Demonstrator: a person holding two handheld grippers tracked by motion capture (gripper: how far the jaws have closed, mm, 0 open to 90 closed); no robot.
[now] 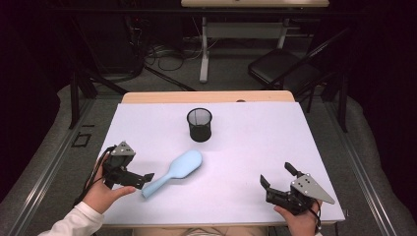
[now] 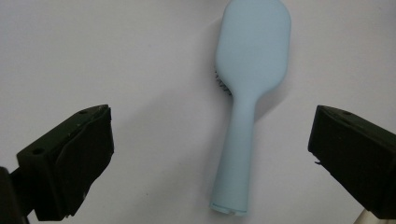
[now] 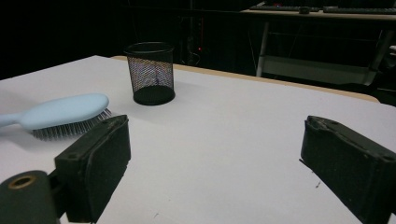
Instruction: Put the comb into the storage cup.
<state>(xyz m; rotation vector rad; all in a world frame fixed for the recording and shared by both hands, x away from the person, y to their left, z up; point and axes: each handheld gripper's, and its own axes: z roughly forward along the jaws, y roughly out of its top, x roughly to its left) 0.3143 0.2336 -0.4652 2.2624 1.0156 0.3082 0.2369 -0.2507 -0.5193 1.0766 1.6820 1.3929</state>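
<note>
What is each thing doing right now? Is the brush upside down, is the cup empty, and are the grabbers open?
Hairbrush: lying flat on the table, bristles down, untouched.
Mesh cup: upright, looks empty.
Left gripper: open, jaws either side of the brush handle, not touching.
Right gripper: open, holding nothing.
Table: white top.

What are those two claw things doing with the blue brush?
A person holds a claw in each hand. The left gripper hangs open over the handle of the blue hairbrush, which lies bristles down on the white table, not grabbed yet. The right gripper waits open at the side. A black mesh cup stands behind the brush.
</note>
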